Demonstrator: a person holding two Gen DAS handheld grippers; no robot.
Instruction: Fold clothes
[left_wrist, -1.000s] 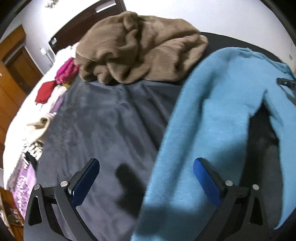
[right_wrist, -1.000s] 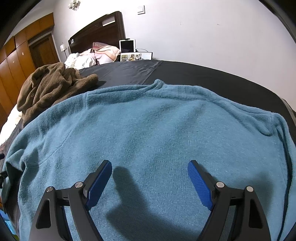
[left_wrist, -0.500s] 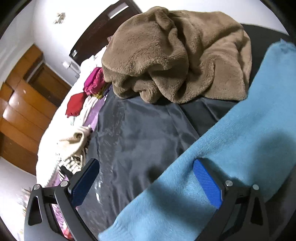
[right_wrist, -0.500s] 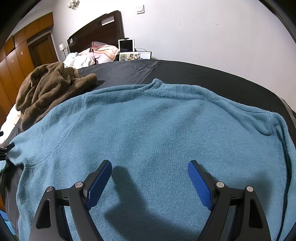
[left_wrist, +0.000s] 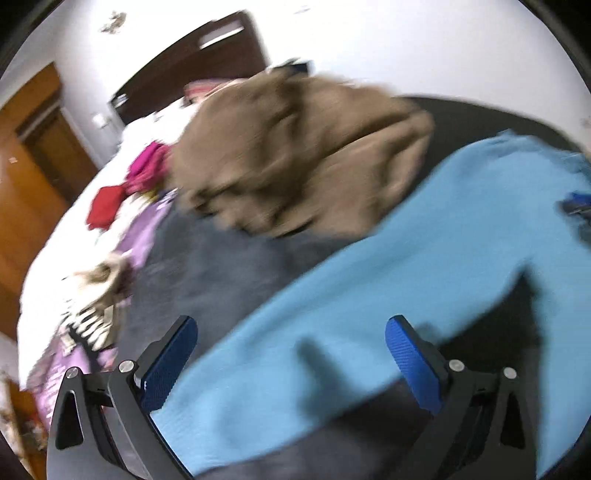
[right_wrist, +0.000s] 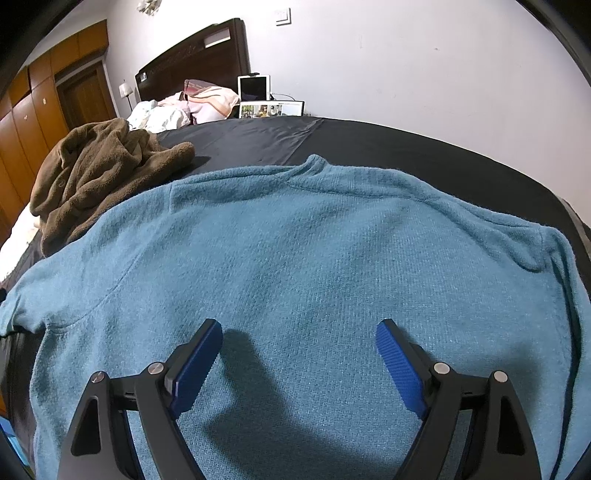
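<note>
A blue knit sweater (right_wrist: 314, 266) lies flat on the dark bedcover (right_wrist: 369, 140), collar toward the far wall. My right gripper (right_wrist: 299, 347) is open and empty, hovering over the sweater's lower body. In the blurred left wrist view, the sweater's left sleeve (left_wrist: 369, 295) stretches across the frame. My left gripper (left_wrist: 291, 343) is open and empty just above the sleeve's end. The right gripper's blue pad (left_wrist: 576, 203) shows at the far right edge.
A crumpled brown fleece garment (right_wrist: 99, 177) (left_wrist: 295, 158) lies left of the sweater. Red and pink clothes (left_wrist: 125, 188) and more laundry lie on the white sheet further left. Pillows, a tablet (right_wrist: 254, 88) and the headboard stand at the back. Wooden wardrobes line the left wall.
My left gripper has swung fast, now looking along the sleeve toward the sweater's body; the view is motion-blurred. The sleeve now lies stretched out. The right gripper has stayed almost still.
</note>
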